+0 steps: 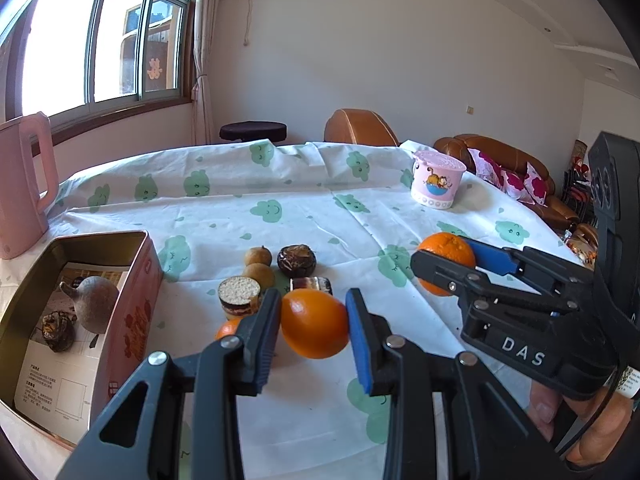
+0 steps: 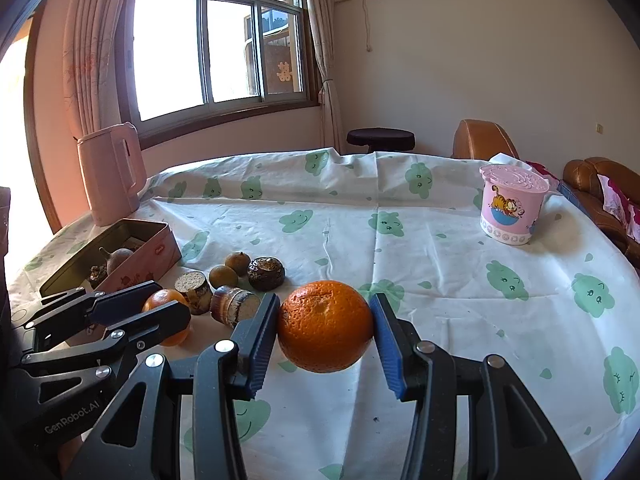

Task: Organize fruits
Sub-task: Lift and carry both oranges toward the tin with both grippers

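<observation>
My left gripper [image 1: 314,322] is shut on a smooth orange [image 1: 315,323] just above the cloth; it shows in the right wrist view [image 2: 166,316] too. My right gripper [image 2: 325,328] is shut on a bumpy orange [image 2: 325,326], which also shows in the left wrist view [image 1: 447,258]. A small orange [image 1: 228,328] lies behind my left finger. Two brown longans [image 1: 258,266], a dark fruit [image 1: 297,260] and two cut brown rounds [image 1: 239,296] lie in a cluster. An open pink tin [image 1: 132,280] at the left holds a grey-brown fruit [image 1: 94,304] and a dark fruit [image 1: 58,330].
A pink kettle [image 1: 22,184] stands at the far left behind the tin. A pink lidded cartoon cup [image 1: 438,184] stands at the far right of the table. The tablecloth [image 1: 304,208] is white with green prints. A sofa and a stool lie beyond the table.
</observation>
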